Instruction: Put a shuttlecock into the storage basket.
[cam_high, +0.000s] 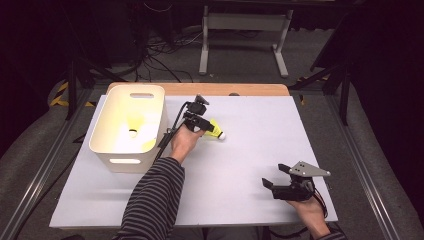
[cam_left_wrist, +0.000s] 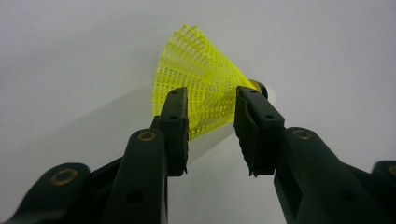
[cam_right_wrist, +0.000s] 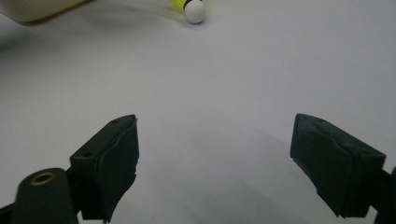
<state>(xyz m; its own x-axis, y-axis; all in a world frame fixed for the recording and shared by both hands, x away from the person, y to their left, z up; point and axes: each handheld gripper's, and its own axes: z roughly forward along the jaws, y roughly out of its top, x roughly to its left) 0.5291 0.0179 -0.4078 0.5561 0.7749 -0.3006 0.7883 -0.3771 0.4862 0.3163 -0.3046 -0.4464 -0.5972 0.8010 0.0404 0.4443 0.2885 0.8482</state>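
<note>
High view first: yellow shuttlecock (cam_high: 216, 130) lying on its side on the white board (cam_high: 250, 165), mesh skirt toward the left gripper (cam_high: 199, 121), white cork tip pointing away to the right. Left gripper right over the skirt end, jaws down at it; from up here, cannot tell whether the pads touch. Just to the left, a cream bin (cam_high: 129, 123) with cut-out handles, a second yellow shuttlecock (cam_high: 133, 132) resting inside on its floor. Board lying on a wooden tabletop (cam_high: 200, 89), whose edge peeks out at the far side. Beyond, dark room, grey floor, cables, a white metal frame (cam_high: 245, 30). Left hand (cam_high: 186, 142) stretched forward from a striped sleeve (cam_high: 152, 202), wrist bent down over the shuttlecock. Right gripper (cam_high: 274, 176) well apart, near the board's near right corner, held low by the right hand (cam_high: 307, 210), grey plate on top, jaws spread wide on nothing.

Left gripper view now: shuttlecock (cam_left_wrist: 198, 79) between the two black jaws, skirt fanned out and up, cork tip tucked behind the right-hand jaw. Jaws narrowed around the lower skirt, one on either flank, partly closed; mesh not visibly squashed, pressing contact not clear. Plain white surface all around, soft shadow under the skirt.

Right gripper view to finish: jaws far apart, bare white board between them. Far off at the top edge, the white cork tip and a sliver of yellow of the shuttlecock (cam_right_wrist: 194, 10); bin corner (cam_right_wrist: 37, 11) at top left.
</note>
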